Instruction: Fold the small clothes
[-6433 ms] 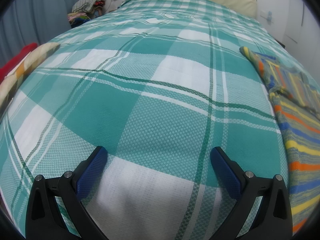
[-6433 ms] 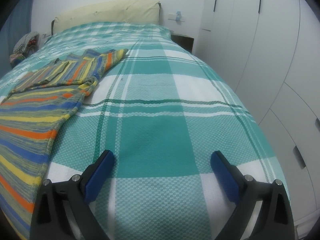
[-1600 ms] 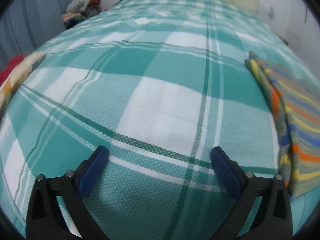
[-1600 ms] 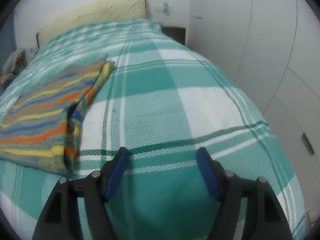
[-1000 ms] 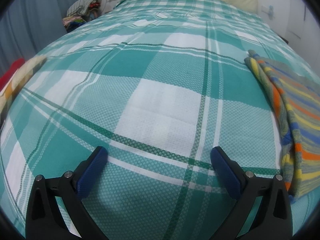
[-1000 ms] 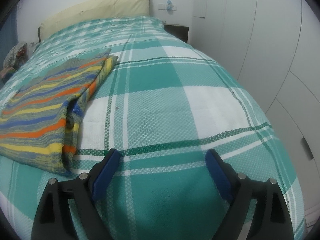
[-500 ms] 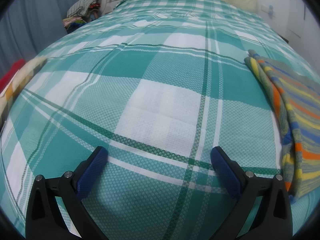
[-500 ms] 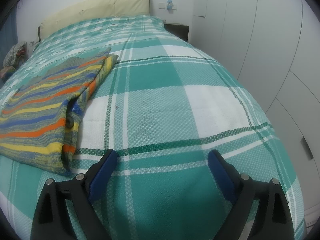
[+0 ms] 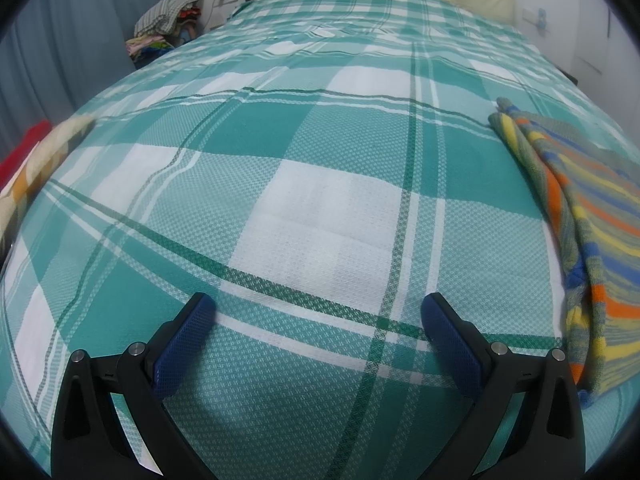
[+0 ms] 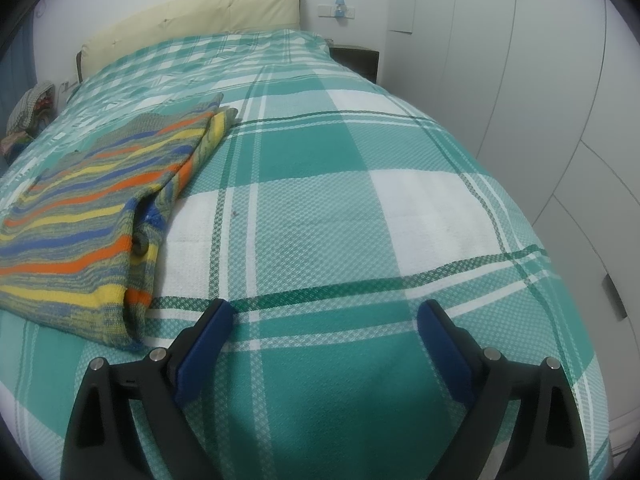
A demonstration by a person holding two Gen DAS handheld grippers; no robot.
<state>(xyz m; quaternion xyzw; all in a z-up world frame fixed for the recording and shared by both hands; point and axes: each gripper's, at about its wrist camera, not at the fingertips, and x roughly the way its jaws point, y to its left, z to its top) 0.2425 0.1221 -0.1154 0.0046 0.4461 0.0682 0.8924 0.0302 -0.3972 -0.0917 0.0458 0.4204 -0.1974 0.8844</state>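
Observation:
A striped knit garment (image 10: 92,208) in orange, yellow, blue and grey lies folded flat on the green-and-white plaid bedspread (image 10: 360,200). In the left wrist view the garment (image 9: 592,216) lies at the right edge. My left gripper (image 9: 318,312) is open and empty, low over bare bedspread (image 9: 320,184) to the left of the garment. My right gripper (image 10: 326,318) is open and empty, low over the bedspread just right of the garment's near corner.
A cream headboard (image 10: 192,16) stands at the far end. White wardrobe doors (image 10: 552,80) run along the bed's right side. A pile of clothes (image 9: 168,20) sits beyond the bed's far left. A red and checked cloth (image 9: 36,156) lies at the left edge.
Over the last seconds the garment went from spread out to folded. In the last second the right gripper's jaws widened slightly; the left gripper stayed still.

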